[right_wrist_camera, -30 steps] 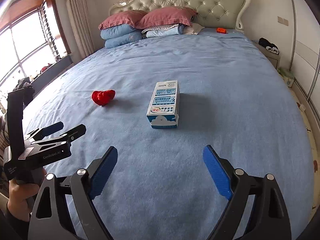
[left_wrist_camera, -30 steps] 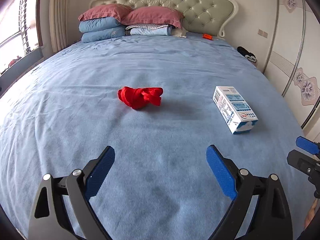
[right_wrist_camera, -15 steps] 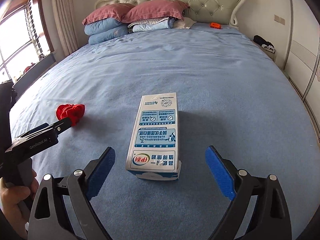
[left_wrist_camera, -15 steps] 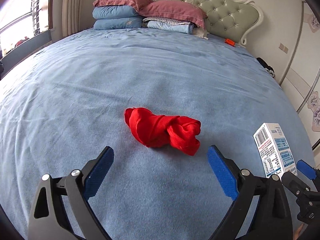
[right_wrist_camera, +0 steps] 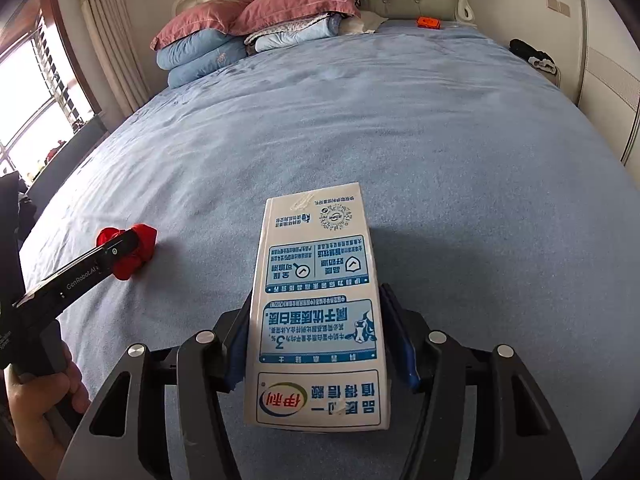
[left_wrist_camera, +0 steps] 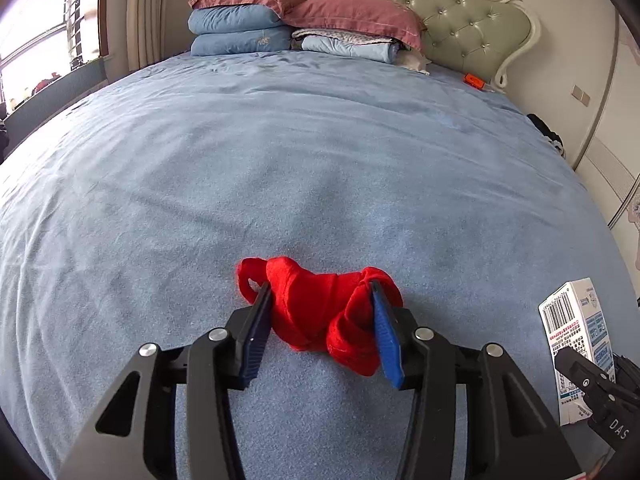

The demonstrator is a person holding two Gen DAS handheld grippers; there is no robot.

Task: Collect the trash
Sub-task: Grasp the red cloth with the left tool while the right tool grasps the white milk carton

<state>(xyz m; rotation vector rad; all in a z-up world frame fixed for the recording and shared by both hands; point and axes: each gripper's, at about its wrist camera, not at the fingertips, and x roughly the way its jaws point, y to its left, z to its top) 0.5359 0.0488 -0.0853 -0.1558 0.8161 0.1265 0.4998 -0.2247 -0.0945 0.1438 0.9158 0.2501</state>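
Note:
A crumpled red cloth (left_wrist_camera: 316, 312) lies on the blue bed (left_wrist_camera: 320, 168). My left gripper (left_wrist_camera: 320, 292) is closed around it, both blue pads pressing its sides. The cloth also shows in the right wrist view (right_wrist_camera: 136, 248), with the left gripper (right_wrist_camera: 120, 250) on it. A white and blue milk carton (right_wrist_camera: 320, 312) lies flat on the bed. My right gripper (right_wrist_camera: 320, 308) is closed on its two long sides. The carton shows at the right edge of the left wrist view (left_wrist_camera: 576, 344).
Stacked pink and blue pillows (left_wrist_camera: 296, 20) lean against a tufted headboard (left_wrist_camera: 460, 16). A small orange object (right_wrist_camera: 428, 22) lies near the headboard. A window (right_wrist_camera: 28, 92) is on the left. A wardrobe (left_wrist_camera: 616, 140) stands on the right.
Both grippers moved forward and closed: the left one onto the red cloth, the right one onto the milk carton. A second ago both were open and well short of them.

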